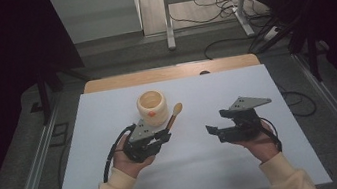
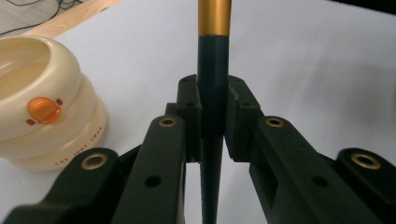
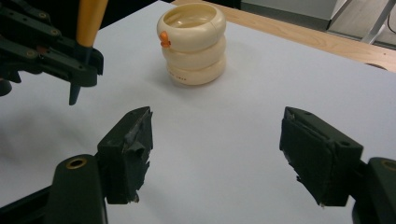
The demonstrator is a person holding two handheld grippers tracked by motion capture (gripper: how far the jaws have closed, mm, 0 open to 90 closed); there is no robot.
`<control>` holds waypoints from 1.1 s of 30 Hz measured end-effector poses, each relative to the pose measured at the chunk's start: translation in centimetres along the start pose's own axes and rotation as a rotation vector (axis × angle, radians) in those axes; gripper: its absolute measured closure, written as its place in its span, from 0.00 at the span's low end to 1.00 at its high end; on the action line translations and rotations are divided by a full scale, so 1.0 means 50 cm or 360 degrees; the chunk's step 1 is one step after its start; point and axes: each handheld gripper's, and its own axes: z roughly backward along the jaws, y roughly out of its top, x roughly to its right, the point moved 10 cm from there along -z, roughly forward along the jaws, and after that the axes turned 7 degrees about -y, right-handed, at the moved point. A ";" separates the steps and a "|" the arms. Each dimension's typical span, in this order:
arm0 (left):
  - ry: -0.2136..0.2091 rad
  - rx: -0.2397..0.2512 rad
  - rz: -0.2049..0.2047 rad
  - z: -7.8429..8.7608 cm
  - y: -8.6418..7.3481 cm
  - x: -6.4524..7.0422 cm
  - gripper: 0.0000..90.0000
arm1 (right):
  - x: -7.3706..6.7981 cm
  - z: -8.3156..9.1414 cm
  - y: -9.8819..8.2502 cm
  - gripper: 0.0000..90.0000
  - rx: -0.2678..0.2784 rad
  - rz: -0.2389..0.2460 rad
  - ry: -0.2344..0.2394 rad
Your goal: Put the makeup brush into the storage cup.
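Observation:
A cream ribbed cup [image 1: 151, 108] with an orange dot stands upright on the white sheet. My left gripper [image 1: 165, 134] is just in front of it and to its right, shut on the dark lower handle of a spoon [image 1: 175, 113]. The spoon's orange-tan upper part and round head point away, past the cup's right side. In the left gripper view the pads [image 2: 189, 112] clamp the dark handle [image 2: 212, 60], with the cup [image 2: 42, 107] at left. My right gripper [image 1: 216, 121] hovers to the right, open and with nothing between its fingers [image 3: 130, 140]. It faces the cup [image 3: 192, 44] and the left gripper [image 3: 79, 65] with the spoon [image 3: 91, 18].
A white sheet [image 1: 193, 171] covers the table, with a strip of bare wood [image 1: 168, 73] along the far edge. Beyond the table are a metal frame's legs [image 1: 168, 18] and loose cables [image 1: 224, 8] on the floor.

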 end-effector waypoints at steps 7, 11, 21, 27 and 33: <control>0.0005 0.0053 0.0042 0.011 0.006 -0.009 0.88 | 0.008 0.010 -0.020 0.26 -0.0014 0.0020 0.0001; 0.0007 0.0071 0.0062 0.015 0.007 -0.014 0.87 | 0.017 0.016 -0.035 0.24 -0.0019 0.0047 0.0001; 0.0009 0.0115 0.0073 0.024 0.026 -0.021 0.87 | 0.057 0.028 -0.078 0.24 -0.0037 0.0054 -0.0051; 0.0018 0.0126 0.0092 0.020 0.037 -0.030 0.88 | 0.072 0.034 -0.105 0.24 -0.0059 0.0074 -0.0074; 0.0042 0.0155 0.0117 0.027 0.064 -0.044 0.87 | 0.087 0.039 -0.111 0.24 -0.0040 0.0048 -0.0100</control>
